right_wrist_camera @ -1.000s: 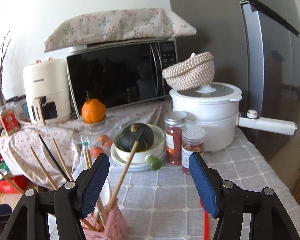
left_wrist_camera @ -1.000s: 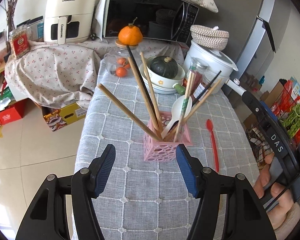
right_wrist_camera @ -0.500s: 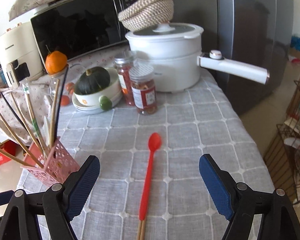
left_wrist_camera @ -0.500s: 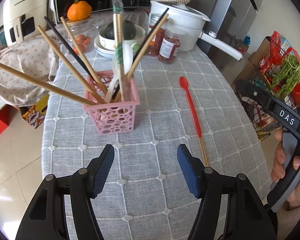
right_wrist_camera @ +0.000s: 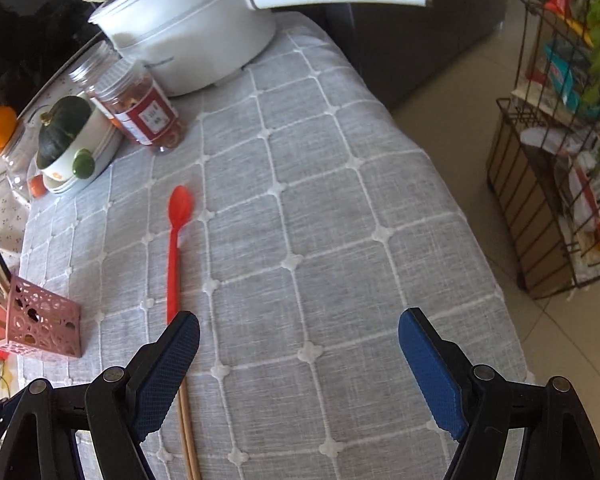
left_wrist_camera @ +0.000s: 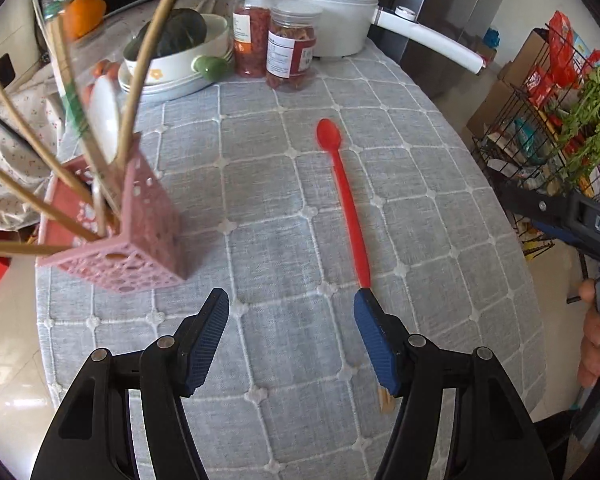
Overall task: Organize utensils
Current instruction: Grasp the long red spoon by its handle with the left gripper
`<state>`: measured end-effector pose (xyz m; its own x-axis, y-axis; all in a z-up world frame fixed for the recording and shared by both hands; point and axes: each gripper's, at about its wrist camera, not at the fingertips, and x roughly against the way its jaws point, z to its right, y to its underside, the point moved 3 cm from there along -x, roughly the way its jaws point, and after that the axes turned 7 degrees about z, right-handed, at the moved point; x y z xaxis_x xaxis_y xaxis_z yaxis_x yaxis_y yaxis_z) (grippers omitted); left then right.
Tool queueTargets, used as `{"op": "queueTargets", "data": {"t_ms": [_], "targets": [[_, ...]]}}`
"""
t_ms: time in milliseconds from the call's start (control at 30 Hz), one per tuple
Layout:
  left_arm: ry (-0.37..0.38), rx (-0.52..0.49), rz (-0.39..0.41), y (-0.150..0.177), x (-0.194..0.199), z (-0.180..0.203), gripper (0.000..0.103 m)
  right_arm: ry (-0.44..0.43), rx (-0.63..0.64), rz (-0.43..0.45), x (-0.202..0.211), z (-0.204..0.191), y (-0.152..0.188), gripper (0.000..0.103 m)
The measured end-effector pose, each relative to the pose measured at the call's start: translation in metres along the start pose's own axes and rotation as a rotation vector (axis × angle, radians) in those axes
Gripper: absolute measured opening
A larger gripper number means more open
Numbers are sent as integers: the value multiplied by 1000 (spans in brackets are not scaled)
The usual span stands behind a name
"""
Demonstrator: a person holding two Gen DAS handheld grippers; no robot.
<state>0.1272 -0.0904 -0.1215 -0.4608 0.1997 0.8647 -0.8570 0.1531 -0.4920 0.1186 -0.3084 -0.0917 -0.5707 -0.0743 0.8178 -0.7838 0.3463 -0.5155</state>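
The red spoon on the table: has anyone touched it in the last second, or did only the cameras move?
Only the cameras moved. Both hand-held grippers, left and right, swung from the pink holder and the appliances down toward the red spoon, both open and empty. The spoon, the holder and the jars stayed put.

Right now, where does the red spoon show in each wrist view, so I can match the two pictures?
Left wrist: the red spoon lies right of center on the tablecloth, its bowl toward the jars and its handle running down to the right blue fingertip.
Right wrist: the red spoon lies left of center, its handle disappearing behind the left blue fingertip.
Shared landmark: the pink utensil basket, left of the spoon in both.
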Motion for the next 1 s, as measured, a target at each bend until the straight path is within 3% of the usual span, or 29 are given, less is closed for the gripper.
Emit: {"op": "queueTargets", "data": {"t_ms": [133,267,467,600,700,867,1000], "targets": [[19,57,-33,-32,-38,13,67,2,-8,-47,-7,13,-4,85],[-12,83,-30,-64,-70,18,67,5,1,-67,-11,23,-9,85],[-32,65,-16,-102,-106,32,55,-17,-63,-94,-19,37,-17,85],[-66,50,-29,-116,-131,37,52,-29,-65,-101,-22,38,-19,85],[-111,20,-61,-119,-147,42,36,-41,-65,-108,-25,35,-20,85],[-128,12,-58,-129,-155,44,28,-47,-85,-116,-28,37,-20,85],[-125,24,-40,-131,-150,38,28,-44,-99,-121,-30,38,-21,85]]}}
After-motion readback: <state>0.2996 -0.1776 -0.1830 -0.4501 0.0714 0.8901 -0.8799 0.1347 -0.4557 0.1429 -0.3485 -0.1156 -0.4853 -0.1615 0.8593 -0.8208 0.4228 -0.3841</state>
